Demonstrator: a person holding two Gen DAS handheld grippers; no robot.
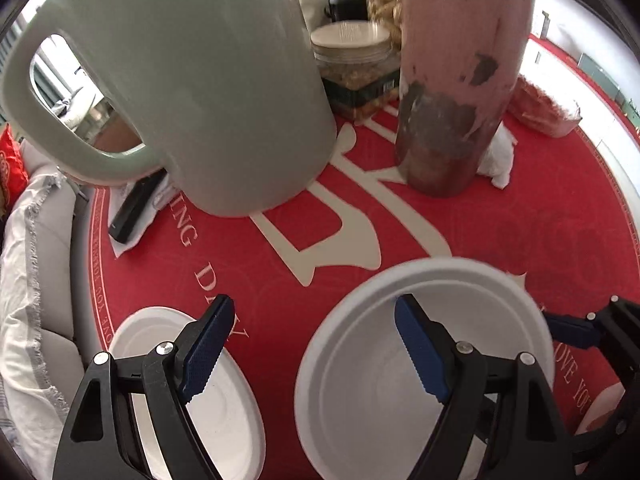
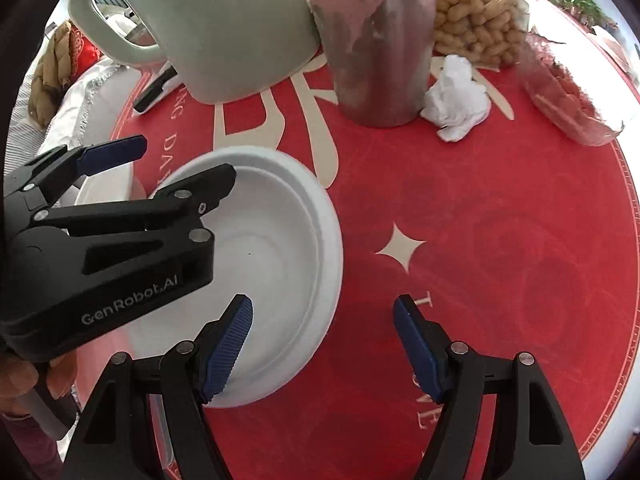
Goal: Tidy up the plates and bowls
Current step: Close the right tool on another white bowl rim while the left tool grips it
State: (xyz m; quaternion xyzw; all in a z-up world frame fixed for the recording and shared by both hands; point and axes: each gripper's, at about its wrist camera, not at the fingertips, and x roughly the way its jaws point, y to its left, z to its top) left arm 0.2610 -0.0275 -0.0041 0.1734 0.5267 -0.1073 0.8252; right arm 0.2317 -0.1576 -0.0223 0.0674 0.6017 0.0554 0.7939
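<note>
Blue-padded jaws of the left gripper (image 1: 310, 344) stood wide apart and empty nearest the left wrist camera, pointing steeply down at the red desk (image 1: 520, 216). They straddled bare red cloth between two pieces of white disposable ware: a shallow white plate (image 1: 236, 412) under the left-hand finger, and a deeper white bowl (image 1: 360, 384) under the right-hand finger. No pad pressed on either rim.

The right gripper (image 2: 322, 350) also had its jaws apart with nothing between them. In its own view the white bowl (image 2: 280, 248) lay to the left of the gap, with the left-hand pad hanging over the bowl's near rim and the right-hand pad over bare desk beside a pale star mark. Whether that pad touched the rim could not be told.

Being round, the bowl had no long axis, so the relation that mattered was rim against gap: the bowl sat off-centre for both grippers, right of the left gripper's gap and left of the right gripper's gap. Both grippers were close to it. By judgement, either would need a sideways shift to bring one pad inside the rim and one outside.

Behind stood a pale green pitcher (image 1: 192, 80) and a worn pink bottle (image 1: 456, 80), well apart from the bowl.
</note>
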